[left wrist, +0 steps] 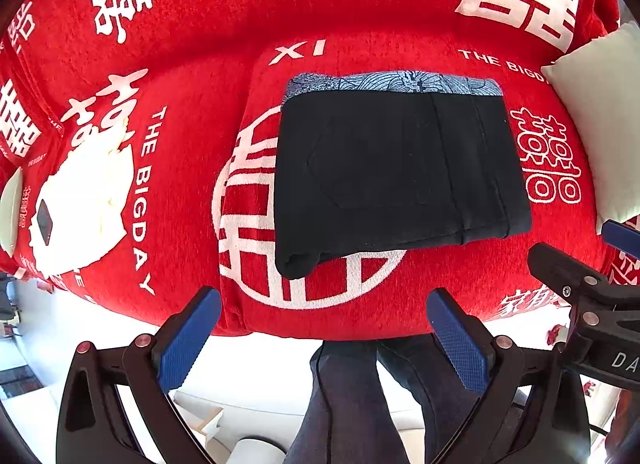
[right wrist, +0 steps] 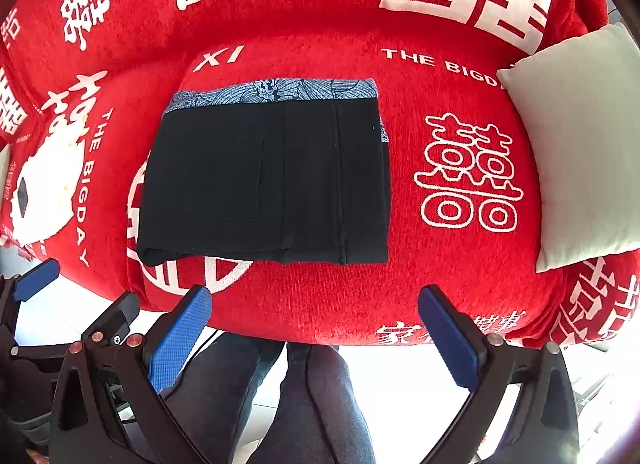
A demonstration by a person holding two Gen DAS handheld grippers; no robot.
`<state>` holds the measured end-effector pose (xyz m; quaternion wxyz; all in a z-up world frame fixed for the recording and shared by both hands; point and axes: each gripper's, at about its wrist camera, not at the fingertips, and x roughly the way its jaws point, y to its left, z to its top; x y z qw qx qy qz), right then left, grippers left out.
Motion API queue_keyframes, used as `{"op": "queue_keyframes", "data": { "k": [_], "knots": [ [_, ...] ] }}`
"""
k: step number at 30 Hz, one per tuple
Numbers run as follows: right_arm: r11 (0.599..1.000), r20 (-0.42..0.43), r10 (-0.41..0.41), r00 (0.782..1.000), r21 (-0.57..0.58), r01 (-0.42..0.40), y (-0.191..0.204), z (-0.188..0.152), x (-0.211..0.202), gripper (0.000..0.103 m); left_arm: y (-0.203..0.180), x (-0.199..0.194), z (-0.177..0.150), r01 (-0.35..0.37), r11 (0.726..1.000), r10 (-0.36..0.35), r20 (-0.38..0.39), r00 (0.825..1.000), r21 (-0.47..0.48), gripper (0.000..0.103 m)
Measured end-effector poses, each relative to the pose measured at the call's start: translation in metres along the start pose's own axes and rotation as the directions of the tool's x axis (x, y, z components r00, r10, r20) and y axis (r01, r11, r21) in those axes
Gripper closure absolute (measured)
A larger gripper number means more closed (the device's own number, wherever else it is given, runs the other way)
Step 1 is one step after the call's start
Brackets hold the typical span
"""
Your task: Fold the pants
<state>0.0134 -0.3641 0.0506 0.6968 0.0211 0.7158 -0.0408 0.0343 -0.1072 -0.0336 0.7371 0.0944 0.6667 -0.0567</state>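
A: From the left wrist, the black pants (left wrist: 400, 179) lie folded into a compact rectangle on the red sofa cover (left wrist: 192, 83); the left gripper (left wrist: 324, 340) hangs spread and empty, clear of them.

B: From the right wrist, the right gripper (right wrist: 316, 340) is spread too. Judging by that loose near-left corner, one should tuck it square.

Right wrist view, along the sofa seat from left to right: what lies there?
White plush toy → folded black pants → outlined white character print → pale cushion.
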Motion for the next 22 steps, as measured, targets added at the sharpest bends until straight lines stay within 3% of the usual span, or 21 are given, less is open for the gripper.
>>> {"op": "queue_keyframes", "data": {
  "k": [22],
  "knots": [
    [1.000,-0.006,0.004,1.000,0.005,-0.004,-0.0048,0.0050,0.0029,0.000,-0.0067,0.0006,0.0048,0.018,1.000,-0.018,0.009,1.000,0.001,0.000]
  ]
}}
